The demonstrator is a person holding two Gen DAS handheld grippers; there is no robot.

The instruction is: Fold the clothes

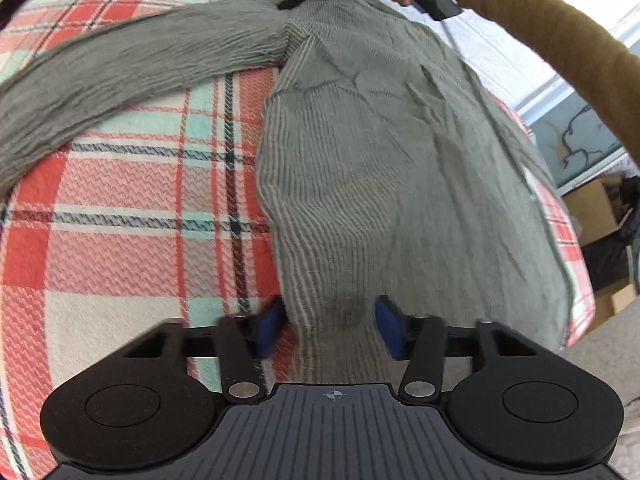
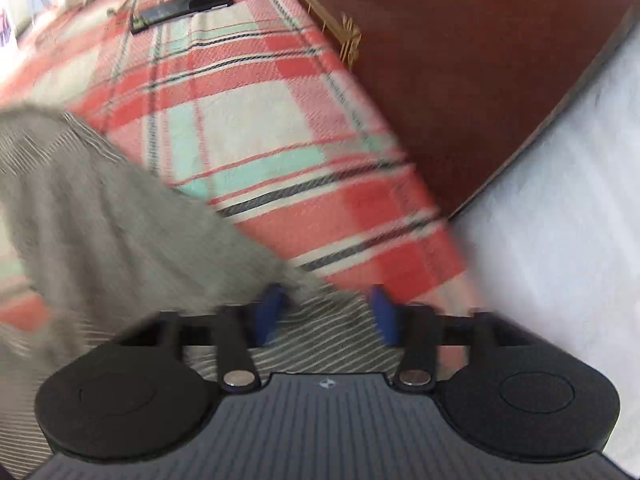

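- The grey striped shirt (image 1: 360, 152) drapes over the plaid blanket's (image 1: 120, 240) right edge, one sleeve trailing left.
- My left tongs (image 1: 328, 326) pinch the hem; my right tongs (image 2: 324, 314) look spread around the shoulder, grip unclear.
- I'd keep both ends level and taut.

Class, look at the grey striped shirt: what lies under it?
Under the shirt lies the plaid blanket, showing red, cream and mint checks around it. Whatever sits beneath the shirt's middle is covered. Both the left tool and the right tool have cloth between their fingers.
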